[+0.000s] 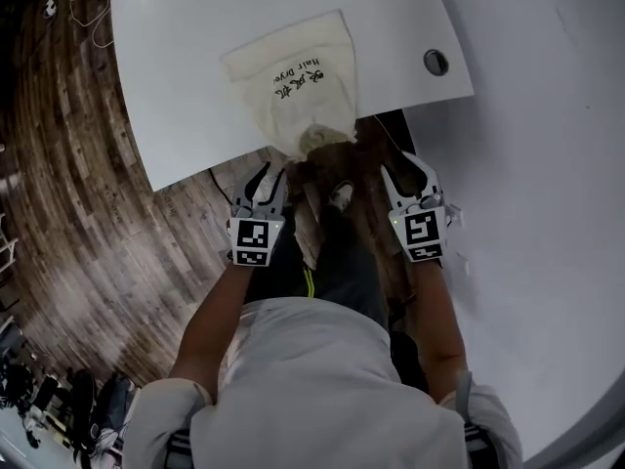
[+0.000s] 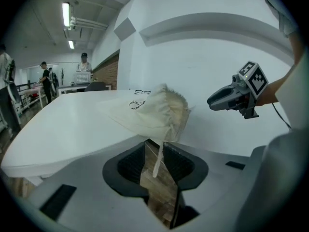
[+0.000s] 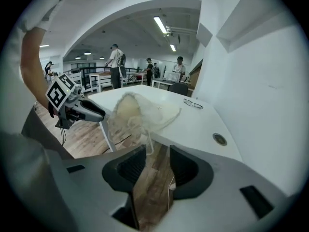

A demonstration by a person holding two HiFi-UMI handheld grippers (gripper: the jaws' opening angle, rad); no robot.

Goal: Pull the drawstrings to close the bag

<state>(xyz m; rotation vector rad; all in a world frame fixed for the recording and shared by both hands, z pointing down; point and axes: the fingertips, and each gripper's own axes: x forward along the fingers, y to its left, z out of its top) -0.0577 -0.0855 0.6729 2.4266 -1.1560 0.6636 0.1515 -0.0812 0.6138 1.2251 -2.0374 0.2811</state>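
A cream drawstring bag [image 1: 293, 76] with black print lies on the white table [image 1: 176, 66]. Its gathered mouth [image 1: 322, 140] hangs over the near edge. My left gripper [image 1: 266, 176] sits just below and left of the mouth, my right gripper [image 1: 405, 169] below and right. In the left gripper view the bag [image 2: 154, 112] is close ahead. A loose drawstring [image 2: 158, 161] dangles between the spread jaws of my left gripper [image 2: 154, 166], unpinched. In the right gripper view the bag [image 3: 140, 112] trails a string [image 3: 146, 141] down to the open right gripper [image 3: 157, 163], which grips nothing.
The table has a round cable hole [image 1: 436, 63] at its right and glasses [image 3: 193, 103] at the far side. A white wall curves along the right. Wooden floor [image 1: 88, 213] lies below the table edge. People stand at distant tables [image 3: 116, 64].
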